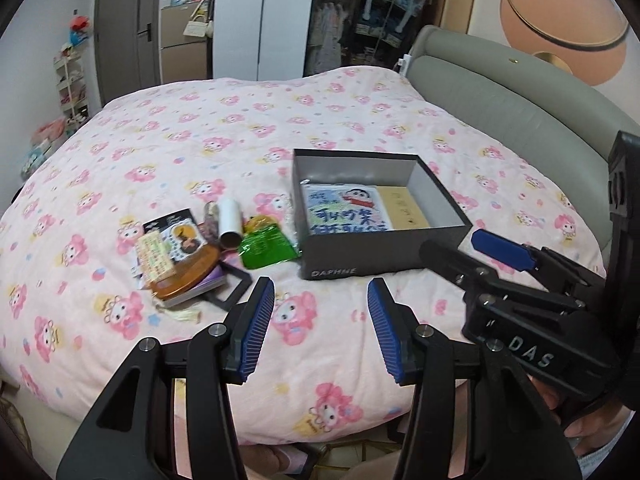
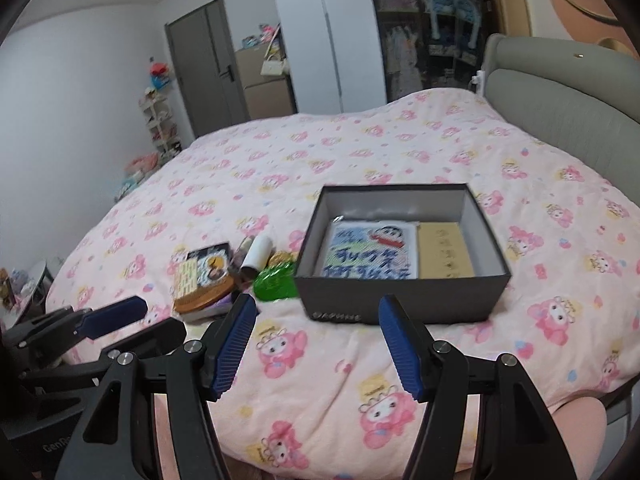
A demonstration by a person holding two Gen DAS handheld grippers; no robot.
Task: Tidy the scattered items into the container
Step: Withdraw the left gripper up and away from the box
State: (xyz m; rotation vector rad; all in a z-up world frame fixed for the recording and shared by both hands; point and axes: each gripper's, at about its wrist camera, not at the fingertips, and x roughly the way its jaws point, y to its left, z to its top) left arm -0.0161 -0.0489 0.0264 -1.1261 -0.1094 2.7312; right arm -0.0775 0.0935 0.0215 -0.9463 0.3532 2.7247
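A dark grey open box [image 1: 360, 258] [image 2: 400, 300] sits on the pink bed. It holds a cartoon-print pack [image 1: 346, 210] [image 2: 372, 252] and a tan booklet [image 1: 404, 210] [image 2: 444, 254]. To its left lies a pile: a green packet [image 1: 266, 246] [image 2: 276, 284], a white tube [image 1: 231, 222] [image 2: 258, 258], a book stack with a brown wooden comb [image 1: 180, 264] [image 2: 204, 280], and a black frame [image 1: 232, 286]. My left gripper [image 1: 322, 326] is open and empty, in front of the box. My right gripper [image 2: 318, 344] is open and empty, also in front of the box.
The pink patterned duvet [image 1: 240, 140] [image 2: 400, 148] covers the bed. A grey padded headboard [image 1: 500, 96] [image 2: 560, 104] curves along the right. Wardrobe, door and shelves stand beyond the bed. The right gripper's fingers [image 1: 500, 250] show at right in the left wrist view.
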